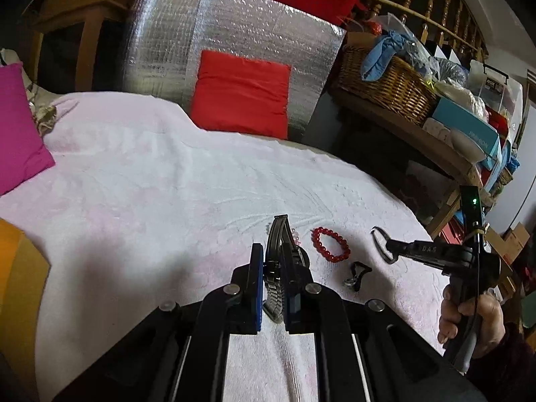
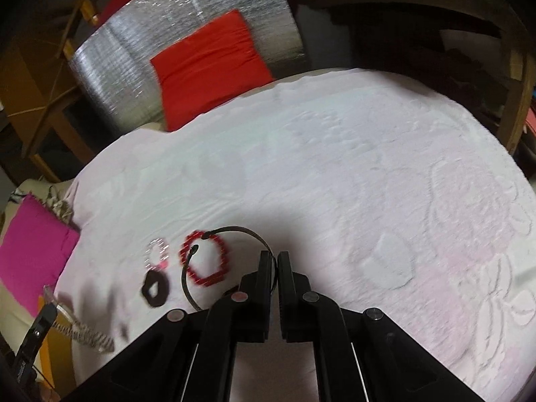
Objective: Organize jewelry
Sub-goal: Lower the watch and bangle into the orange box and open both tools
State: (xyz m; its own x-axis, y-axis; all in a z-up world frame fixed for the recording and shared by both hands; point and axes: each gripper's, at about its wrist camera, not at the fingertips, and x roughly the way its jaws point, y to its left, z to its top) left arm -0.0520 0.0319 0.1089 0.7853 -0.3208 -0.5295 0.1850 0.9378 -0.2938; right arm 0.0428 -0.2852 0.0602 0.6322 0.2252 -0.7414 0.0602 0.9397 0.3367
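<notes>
My left gripper (image 1: pixel 272 261) is shut on a dark metal-link watch (image 1: pixel 275 251), holding it above the pale pink towel (image 1: pixel 167 184). A red bead bracelet (image 1: pixel 330 244) lies just right of it, with a small black ring-like piece (image 1: pixel 358 273) nearer. My right gripper (image 1: pixel 380 244) is shut on a thin dark open bangle (image 2: pixel 227 231), seen in the right wrist view (image 2: pixel 274 261) curving left over the red bead bracelet (image 2: pixel 204 258). A clear pink bead bracelet (image 2: pixel 156 251) and a black scrunchie-like loop (image 2: pixel 154 289) lie further left. The watch band (image 2: pixel 83 331) shows at the lower left.
A red cushion (image 1: pixel 243 92) leans on a silver foil panel (image 1: pixel 201 33) at the back. A magenta cushion (image 1: pixel 16 127) lies at the left. A wicker basket (image 1: pixel 385 83) and boxes fill a wooden shelf at the right. An orange box (image 1: pixel 16 268) sits at the near left.
</notes>
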